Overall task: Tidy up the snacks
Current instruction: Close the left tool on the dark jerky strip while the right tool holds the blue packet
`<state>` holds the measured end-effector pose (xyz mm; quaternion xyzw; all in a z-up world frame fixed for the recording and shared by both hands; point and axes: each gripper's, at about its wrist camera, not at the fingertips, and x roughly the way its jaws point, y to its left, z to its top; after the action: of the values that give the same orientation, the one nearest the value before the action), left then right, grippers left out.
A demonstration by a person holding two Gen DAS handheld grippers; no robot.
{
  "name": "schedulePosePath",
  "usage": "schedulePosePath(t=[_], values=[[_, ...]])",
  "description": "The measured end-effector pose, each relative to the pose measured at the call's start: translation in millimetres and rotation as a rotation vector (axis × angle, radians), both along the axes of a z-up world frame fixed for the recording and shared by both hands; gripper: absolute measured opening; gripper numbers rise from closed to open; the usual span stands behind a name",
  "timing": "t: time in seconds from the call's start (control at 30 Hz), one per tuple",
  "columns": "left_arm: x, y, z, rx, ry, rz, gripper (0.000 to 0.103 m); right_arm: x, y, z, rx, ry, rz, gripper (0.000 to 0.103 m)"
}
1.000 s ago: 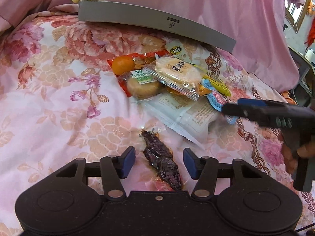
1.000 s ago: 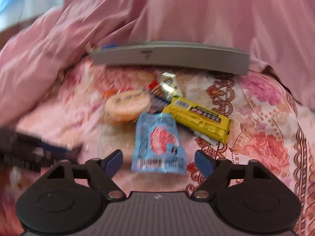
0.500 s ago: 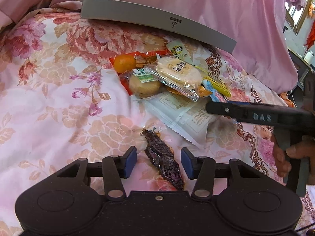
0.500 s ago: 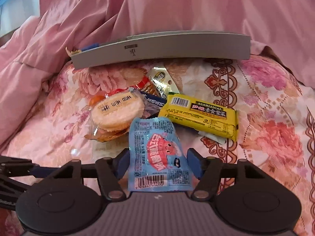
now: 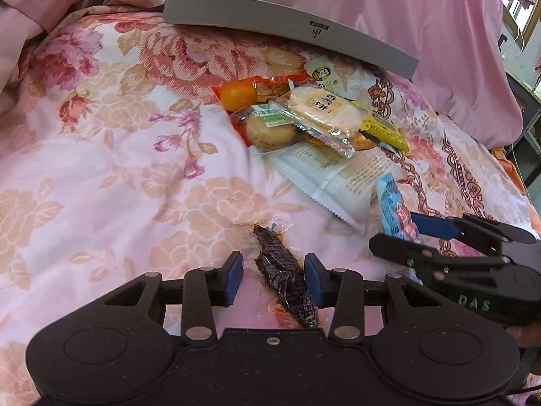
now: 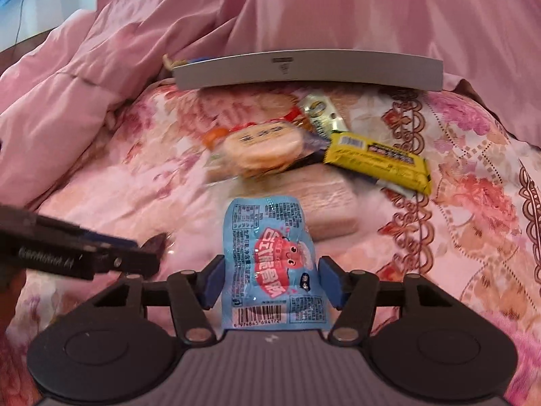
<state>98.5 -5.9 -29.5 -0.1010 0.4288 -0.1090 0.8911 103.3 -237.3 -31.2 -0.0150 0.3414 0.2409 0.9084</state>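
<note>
Two snacks are in play, one in each of my tools, and both lie on the flowered bed cover (image 5: 101,169) in front of the grey box (image 5: 287,30).

The bigger one is the blue packet (image 6: 274,260). It sits between the pads of my right hand-held gripper (image 6: 272,282), whose jaws are at a middling width and pinch its two long edges. It looks light, soft and puffy, with slick film that I judge could slide or crumple, so the hold belongs across the middle of the body, not on the flat sealed end.

The smaller one is the dark wrapped snack (image 5: 285,279) that lies slantwise between the pads of my left hand-held gripper (image 5: 274,279). The right pad touches it; the left pad stands a little clear, so I am not yet squeezing it. It seems light, firm inside and shiny outside, with a loose clear tail of wrapper at the far end. I would take it across the thick middle, since the tail would likely just pull through.

Compared with a second ago, both pairs of jaws have just been closing. The right ones have come in from wide to the edges of the blue packet, which has been drawn away from the pile (image 5: 304,118) toward me, baring a pale flat packet (image 6: 328,203) under where it lay. The left ones have narrowed around the dark snack, which has kept its place.
</note>
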Motion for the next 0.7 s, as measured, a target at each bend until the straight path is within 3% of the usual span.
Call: schedulePosePath(t=[0.2, 0.3, 0.5, 0.63, 0.7], values=[[-2, -9, -2, 0.021, -0.002, -0.056, 0.069, -16, 11, 0, -0.019, 0.001, 0.02, 0.066], [-4, -15, -4, 0.063, -0.014, -0.082, 0.07, -20, 14, -2, -0.047, -0.013, 0.027, 0.068], [-2, -10, -5, 0.071, -0.008, -0.056, 0.054, -16, 12, -4, -0.05, -0.014, 0.028, 0.072], [-3, -12, -5, 0.093, -0.013, -0.061, 0.05, -13, 13, -7, -0.045, 0.001, 0.028, 0.073], [-4, -13, -4, 0.096, -0.017, -0.067, 0.041, -13, 14, -8, -0.043, 0.002, 0.025, 0.073]])
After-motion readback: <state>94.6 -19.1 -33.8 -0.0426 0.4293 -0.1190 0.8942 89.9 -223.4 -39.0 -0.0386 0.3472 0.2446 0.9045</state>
